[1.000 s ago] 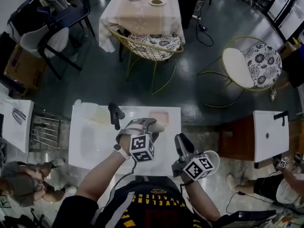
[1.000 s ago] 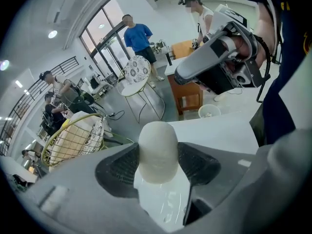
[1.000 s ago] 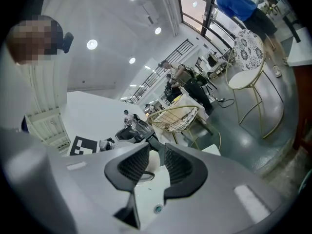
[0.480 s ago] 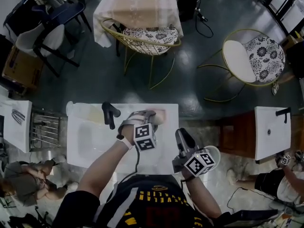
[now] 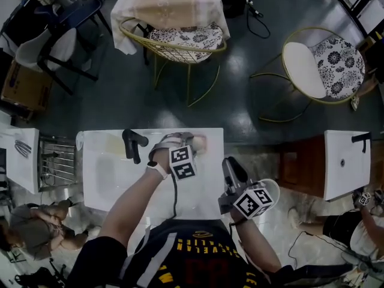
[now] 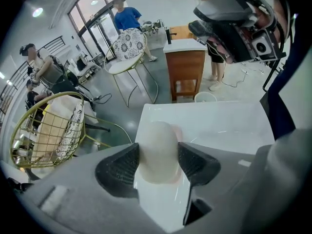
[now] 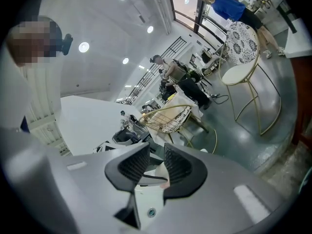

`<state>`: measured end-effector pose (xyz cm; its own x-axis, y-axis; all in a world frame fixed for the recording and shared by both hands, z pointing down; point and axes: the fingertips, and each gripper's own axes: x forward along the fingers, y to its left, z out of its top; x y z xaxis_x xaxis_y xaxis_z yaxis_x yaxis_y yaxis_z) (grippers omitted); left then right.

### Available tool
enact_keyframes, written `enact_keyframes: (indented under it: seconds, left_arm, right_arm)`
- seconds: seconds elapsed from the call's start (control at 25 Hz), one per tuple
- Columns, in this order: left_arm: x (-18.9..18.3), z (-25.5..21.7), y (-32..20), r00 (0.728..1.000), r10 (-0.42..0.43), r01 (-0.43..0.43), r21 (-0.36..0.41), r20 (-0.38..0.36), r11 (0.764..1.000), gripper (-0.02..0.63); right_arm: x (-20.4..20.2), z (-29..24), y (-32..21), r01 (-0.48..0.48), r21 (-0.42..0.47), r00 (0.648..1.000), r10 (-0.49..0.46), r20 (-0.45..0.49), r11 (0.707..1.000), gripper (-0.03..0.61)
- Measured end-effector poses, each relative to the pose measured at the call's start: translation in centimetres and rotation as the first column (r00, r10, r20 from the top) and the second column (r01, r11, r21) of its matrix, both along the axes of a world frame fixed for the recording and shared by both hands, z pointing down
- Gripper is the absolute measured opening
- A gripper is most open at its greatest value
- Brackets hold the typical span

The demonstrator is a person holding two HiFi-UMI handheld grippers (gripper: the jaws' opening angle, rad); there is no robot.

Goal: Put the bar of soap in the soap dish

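White sink top (image 6: 219,123) — pale, rounded, oval soap (image 6: 158,150).

Soap bar at the far right corner of the washbasin

I am holding the pale, rounded bar of soap (image 6: 158,147) end-on in my left claw (image 6: 157,162), both dark pads pressing against its sides. It is hanging low over the white washbasin (image 5: 120,179) top, right above the pink soap dish (image 6: 179,134). The dish rim is peeking out at the bar's right side, and I cannot tell whether the bar is touching it.
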<state>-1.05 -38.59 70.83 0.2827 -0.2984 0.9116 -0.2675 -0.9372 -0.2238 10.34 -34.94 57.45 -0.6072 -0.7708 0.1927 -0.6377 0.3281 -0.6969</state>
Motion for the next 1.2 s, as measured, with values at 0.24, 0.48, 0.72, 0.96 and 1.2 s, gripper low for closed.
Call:
enact_keyframes:
  seconds: [0.24,0.48,0.72,0.96,1.2]
  left_arm:
    - [0.1,1.7,-0.6,0.997,0.057,-0.054,-0.041,0.060,0.998,0.256]
    - [0.2,2.6,-1.0,0.994,0.068,-0.063,-0.067,0.082,0.996,0.256]
    - [0.5,3.2,-0.9,0.993,0.080,-0.072,-0.086,0.090,0.994,0.256]
    - [0.4,3.9,-1.0,0.990,0.092,-0.081,-0.105,0.109,0.991,0.256]
    - [0.3,4.2,-0.9,0.989,0.097,-0.084,-0.117,0.110,0.990,0.256]
  right_arm:
    - [0.2,0.4,-0.9,-0.007,-0.014,1.000,0.007,0.010,1.000,0.094]
    - [0.5,0.7,-1.4,-0.010,-0.022,1.000,0.011,0.019,1.000,0.094]
    - [1.0,0.9,-1.7,-0.020,-0.026,1.000,0.020,0.020,0.999,0.092]
    - [1.0,1.2,-1.8,-0.025,-0.034,0.999,0.026,0.026,0.999,0.092]
    - [0.9,1.4,-1.8,-0.026,-0.043,0.999,0.027,0.030,0.999,0.089]
